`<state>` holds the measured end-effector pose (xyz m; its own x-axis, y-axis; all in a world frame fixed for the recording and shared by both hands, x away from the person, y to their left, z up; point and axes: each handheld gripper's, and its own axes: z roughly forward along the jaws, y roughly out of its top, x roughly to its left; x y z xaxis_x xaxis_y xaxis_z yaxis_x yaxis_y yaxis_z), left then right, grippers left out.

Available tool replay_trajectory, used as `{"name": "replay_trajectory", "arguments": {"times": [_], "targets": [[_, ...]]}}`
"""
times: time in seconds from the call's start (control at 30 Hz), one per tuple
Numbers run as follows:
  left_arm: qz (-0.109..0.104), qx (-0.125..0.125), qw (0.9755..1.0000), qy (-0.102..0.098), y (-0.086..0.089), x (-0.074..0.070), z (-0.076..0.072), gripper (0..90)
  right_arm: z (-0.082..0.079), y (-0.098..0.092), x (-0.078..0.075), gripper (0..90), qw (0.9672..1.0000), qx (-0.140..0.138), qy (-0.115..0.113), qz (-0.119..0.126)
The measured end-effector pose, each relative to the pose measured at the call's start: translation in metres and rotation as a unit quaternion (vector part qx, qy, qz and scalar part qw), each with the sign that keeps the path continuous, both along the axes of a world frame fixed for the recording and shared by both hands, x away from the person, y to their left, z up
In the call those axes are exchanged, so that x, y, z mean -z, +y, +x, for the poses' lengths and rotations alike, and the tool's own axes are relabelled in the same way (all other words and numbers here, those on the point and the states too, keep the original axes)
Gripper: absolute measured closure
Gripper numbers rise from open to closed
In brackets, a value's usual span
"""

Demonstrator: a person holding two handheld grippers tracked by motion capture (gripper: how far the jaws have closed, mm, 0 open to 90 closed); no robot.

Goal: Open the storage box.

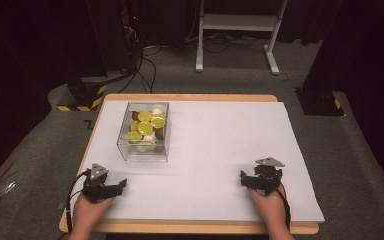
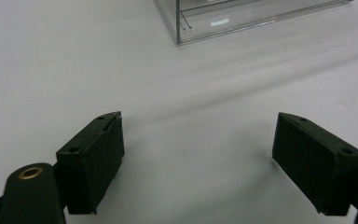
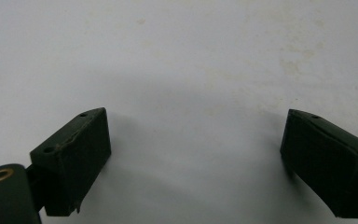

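Both hands rest low at the near edge of the white table sheet (image 1: 220,145), wrists flat. The left gripper (image 1: 111,187) and the right gripper (image 1: 254,179) stand well apart, each with jaws spread wide and nothing between them. The clear square plastic box (image 1: 144,131), holding round yellow slices with brown and white pieces, sits near, just ahead of the left gripper, its glossy corner (image 2: 182,28) beyond those matte black jaws
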<state>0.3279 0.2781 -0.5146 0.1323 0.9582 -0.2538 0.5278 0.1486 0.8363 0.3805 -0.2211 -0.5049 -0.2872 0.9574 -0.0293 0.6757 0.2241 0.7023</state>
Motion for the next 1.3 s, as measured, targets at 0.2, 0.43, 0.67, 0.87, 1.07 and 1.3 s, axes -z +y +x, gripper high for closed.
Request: {"name": "replay_trajectory", "arguments": {"times": [0.2,0.43,0.67,0.87,1.07,1.3], "targets": [[0.001,0.004,1.0,-0.008,-0.002,-0.003,-0.001,16.1,0.0,0.0,0.0,8.2,1.0,0.0,0.0,0.0],[-0.016,0.0,0.9995,-0.027,-0.01,-0.008,-0.003,15.7,0.0,0.0,0.0,8.3,1.0,-0.001,-0.001,-0.001],[-0.019,0.022,0.9993,-0.024,-0.019,-0.01,-0.004,14.9,0.0,0.0,0.0,8.3,1.0,-0.001,-0.001,-0.001],[-0.017,0.024,0.999,-0.034,-0.029,-0.011,-0.003,14.6,0.0,0.0,0.0,8.4,1.0,-0.002,-0.001,-0.001],[-0.018,0.022,0.9984,-0.048,-0.035,-0.015,-0.002,14.8,0.0,0.0,0.0,8.5,1.0,-0.003,-0.001,-0.002],[-0.011,0.034,0.9981,-0.05,-0.043,-0.019,0.002,14.8,0.0,0.0,0.0,8.6,1.0,-0.002,-0.001,0.0]]}}
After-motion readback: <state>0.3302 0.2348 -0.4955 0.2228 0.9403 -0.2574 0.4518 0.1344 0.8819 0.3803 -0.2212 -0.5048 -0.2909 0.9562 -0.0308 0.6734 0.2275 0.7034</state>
